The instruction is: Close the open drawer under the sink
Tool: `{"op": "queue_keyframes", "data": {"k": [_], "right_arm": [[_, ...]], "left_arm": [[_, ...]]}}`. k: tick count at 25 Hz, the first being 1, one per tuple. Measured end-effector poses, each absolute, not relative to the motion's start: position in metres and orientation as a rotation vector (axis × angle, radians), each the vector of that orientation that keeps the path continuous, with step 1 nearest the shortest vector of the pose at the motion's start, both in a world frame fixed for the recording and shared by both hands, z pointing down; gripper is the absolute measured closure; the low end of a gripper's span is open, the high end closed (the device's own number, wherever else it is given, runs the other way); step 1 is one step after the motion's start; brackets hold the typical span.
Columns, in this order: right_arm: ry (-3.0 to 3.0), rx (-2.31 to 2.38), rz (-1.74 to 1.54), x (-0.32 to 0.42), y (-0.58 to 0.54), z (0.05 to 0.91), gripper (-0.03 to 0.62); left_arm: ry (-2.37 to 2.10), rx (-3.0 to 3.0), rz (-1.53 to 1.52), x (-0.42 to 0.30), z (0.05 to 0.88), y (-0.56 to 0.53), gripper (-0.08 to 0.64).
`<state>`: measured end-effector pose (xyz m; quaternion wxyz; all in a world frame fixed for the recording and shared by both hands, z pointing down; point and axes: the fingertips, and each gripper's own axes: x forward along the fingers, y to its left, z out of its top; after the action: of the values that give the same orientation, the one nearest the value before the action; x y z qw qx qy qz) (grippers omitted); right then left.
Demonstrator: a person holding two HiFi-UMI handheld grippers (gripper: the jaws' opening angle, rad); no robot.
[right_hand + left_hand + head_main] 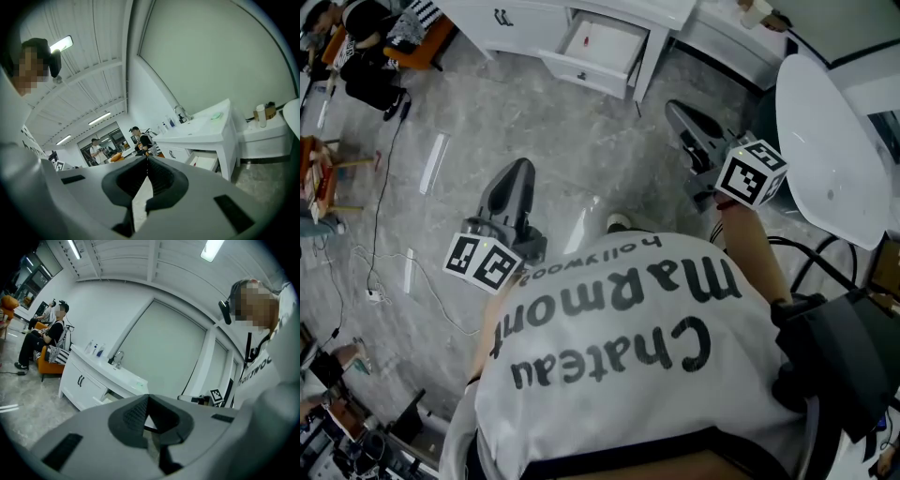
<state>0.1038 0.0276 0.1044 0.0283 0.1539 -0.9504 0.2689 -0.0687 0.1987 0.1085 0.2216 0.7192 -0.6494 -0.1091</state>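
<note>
Left gripper (517, 169) & right gripper (680, 111) are hovering w/ jaws pressed together, empty, well short of vanity (516, 23). Open drawer (600, 47) is sticking out under vanity, grey floor (534, 112) lying between, round table (825, 141) standing near vanity's right end.

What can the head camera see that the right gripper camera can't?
Only the head view shows the thin black cable trailing over the floor and the tip of the person's shoe. Only the right gripper view shows the faucet and the ceiling light. Both show the open drawer under the white sink cabinet, and the right gripper with its jaws together.
</note>
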Motion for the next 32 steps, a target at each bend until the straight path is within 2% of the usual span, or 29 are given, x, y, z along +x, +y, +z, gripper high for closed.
{"op": "queue_keyframes", "data": {"k": [9, 15, 23, 32], "right_arm": [[-2.908, 0.442, 0.829, 0.093, -0.008, 0.113, 0.580], [-2.891, 0.422, 0.830, 0.087, -0.013, 0.124, 0.580], [-2.825, 0.449, 0.920, 0.086, -0.003, 0.156, 0.580], [-2.658, 0.635, 1.130, 0.083, -0.017, 0.212, 0.580]], "left_arm": [[-1.890, 2.031, -0.225, -0.072, 0.108, 0.168, 0.552], [-1.836, 2.028, -0.293, -0.068, 0.107, 0.161, 0.552], [-1.802, 2.157, -0.171, -0.047, 0.121, 0.150, 0.552], [-1.631, 2.096, -0.099, -0.079, 0.185, 0.096, 0.552]]}}
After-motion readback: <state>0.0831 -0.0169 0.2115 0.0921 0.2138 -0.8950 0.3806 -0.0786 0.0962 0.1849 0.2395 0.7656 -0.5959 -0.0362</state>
